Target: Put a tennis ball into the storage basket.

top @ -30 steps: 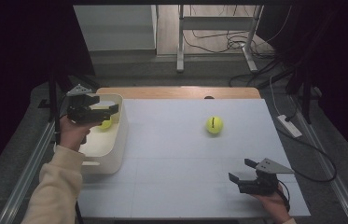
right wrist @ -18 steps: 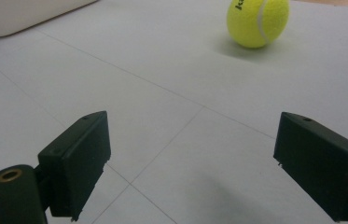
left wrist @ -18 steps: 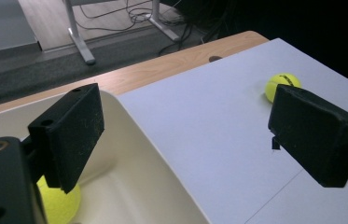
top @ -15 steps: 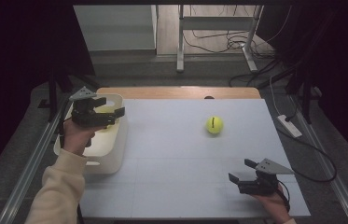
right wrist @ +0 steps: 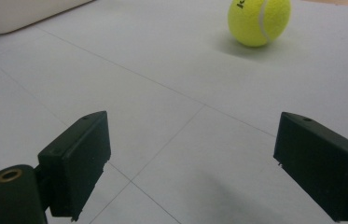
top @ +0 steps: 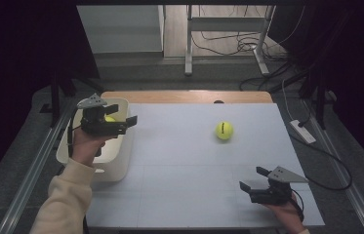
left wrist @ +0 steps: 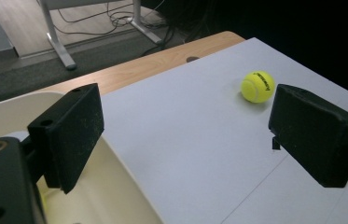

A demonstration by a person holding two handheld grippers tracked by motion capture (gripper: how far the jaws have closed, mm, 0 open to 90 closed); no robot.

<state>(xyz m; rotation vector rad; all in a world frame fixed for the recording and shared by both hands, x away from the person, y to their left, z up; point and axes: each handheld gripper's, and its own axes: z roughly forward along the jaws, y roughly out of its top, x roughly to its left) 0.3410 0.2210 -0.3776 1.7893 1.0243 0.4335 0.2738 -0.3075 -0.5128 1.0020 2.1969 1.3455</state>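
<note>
Your left gripper (top: 123,122) hangs wide open and empty over the white bin (top: 72,158) (one tennis ball (top: 110,118) inside); your right gripper (top: 250,180) gapes empty too.

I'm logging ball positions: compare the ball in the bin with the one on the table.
The bin ball lies inside the white bin, mostly hidden behind the left claw. The table ball lies in the open on the table, fully visible. Both are yellow-green.
</note>
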